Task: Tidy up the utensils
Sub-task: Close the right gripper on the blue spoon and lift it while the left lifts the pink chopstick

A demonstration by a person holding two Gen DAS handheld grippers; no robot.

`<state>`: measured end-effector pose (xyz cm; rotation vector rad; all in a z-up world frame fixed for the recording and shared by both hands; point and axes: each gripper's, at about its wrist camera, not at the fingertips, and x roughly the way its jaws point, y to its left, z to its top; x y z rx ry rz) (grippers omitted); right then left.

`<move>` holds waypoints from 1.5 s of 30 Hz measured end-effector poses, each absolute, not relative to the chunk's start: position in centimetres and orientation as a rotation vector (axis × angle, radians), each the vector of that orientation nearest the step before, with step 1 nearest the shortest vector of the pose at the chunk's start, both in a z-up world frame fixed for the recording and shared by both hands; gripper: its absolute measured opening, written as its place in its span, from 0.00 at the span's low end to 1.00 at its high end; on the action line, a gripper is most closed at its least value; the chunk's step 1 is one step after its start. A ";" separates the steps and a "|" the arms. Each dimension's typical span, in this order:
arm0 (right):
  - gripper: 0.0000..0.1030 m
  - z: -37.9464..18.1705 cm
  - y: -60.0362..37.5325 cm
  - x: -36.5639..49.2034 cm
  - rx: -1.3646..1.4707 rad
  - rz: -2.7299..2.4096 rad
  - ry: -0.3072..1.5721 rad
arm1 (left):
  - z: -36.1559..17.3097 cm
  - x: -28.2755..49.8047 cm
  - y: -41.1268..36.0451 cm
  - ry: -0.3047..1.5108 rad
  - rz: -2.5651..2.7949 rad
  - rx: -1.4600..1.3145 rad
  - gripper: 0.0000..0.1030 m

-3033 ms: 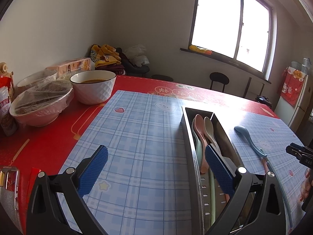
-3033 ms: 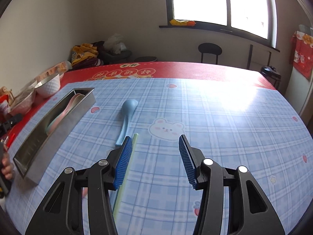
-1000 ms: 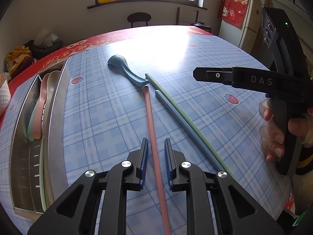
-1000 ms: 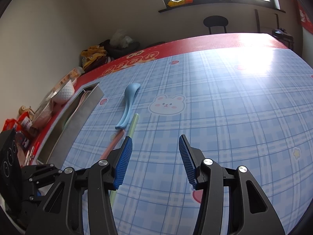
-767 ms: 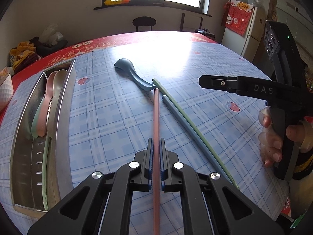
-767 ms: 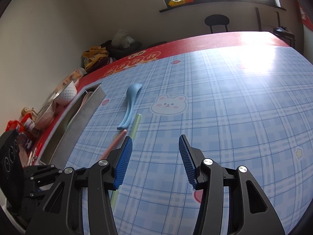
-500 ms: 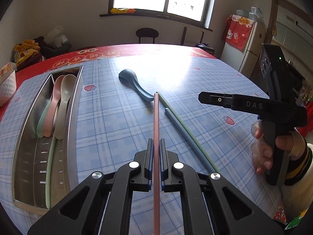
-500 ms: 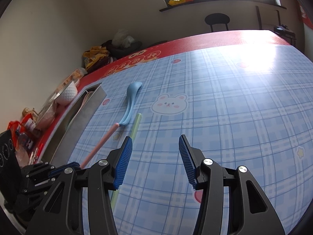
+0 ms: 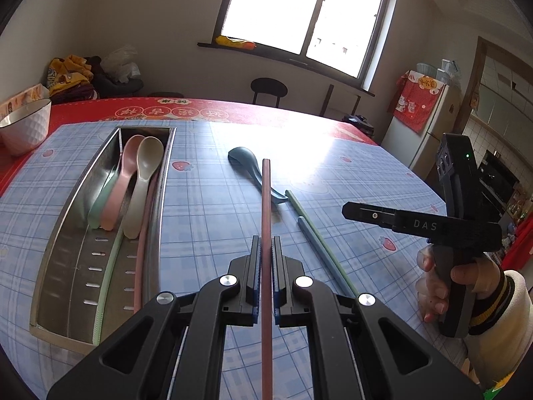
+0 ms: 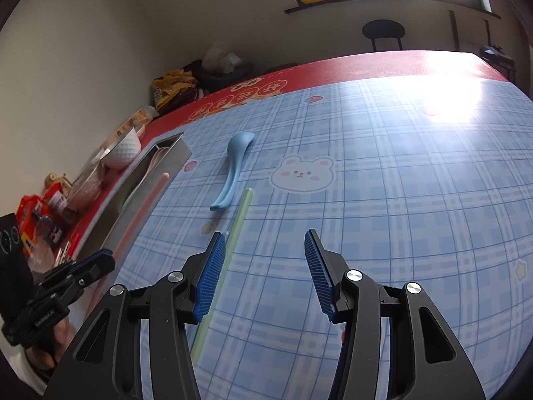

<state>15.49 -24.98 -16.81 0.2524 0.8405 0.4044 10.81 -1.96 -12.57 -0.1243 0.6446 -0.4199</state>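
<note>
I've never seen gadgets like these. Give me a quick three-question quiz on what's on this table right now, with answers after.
1. True or false: the left hand-held gripper is shut on the pink chopstick.
2. How many spoons lie in the metal tray? A) one B) three C) five
3. Fill in: the right hand-held gripper is ____, holding nothing.

Key
1. True; its pads press the chopstick from both sides, lifted off the mat.
2. B; green, pink and beige. The blue spoon lies outside on the mat, beside a green chopstick.
3. Open.

Bright window [image 9: 301, 16] backlight glares on tablecloth [image 10: 449, 106]; fisheye-warped edges.
</note>
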 end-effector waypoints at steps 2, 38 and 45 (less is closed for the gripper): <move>0.47 -16.7 -23.8 15.7 0.188 0.439 0.870 | -12.4 10.6 -1.4 0.634 -0.415 -0.151 0.06; 0.17 -16.9 -16.1 26.0 0.018 0.331 0.932 | -12.3 11.0 1.2 0.611 -0.423 -0.291 0.06; 0.03 -14.9 -18.7 22.2 0.198 0.396 0.830 | -12.3 11.1 1.3 0.611 -0.423 -0.290 0.06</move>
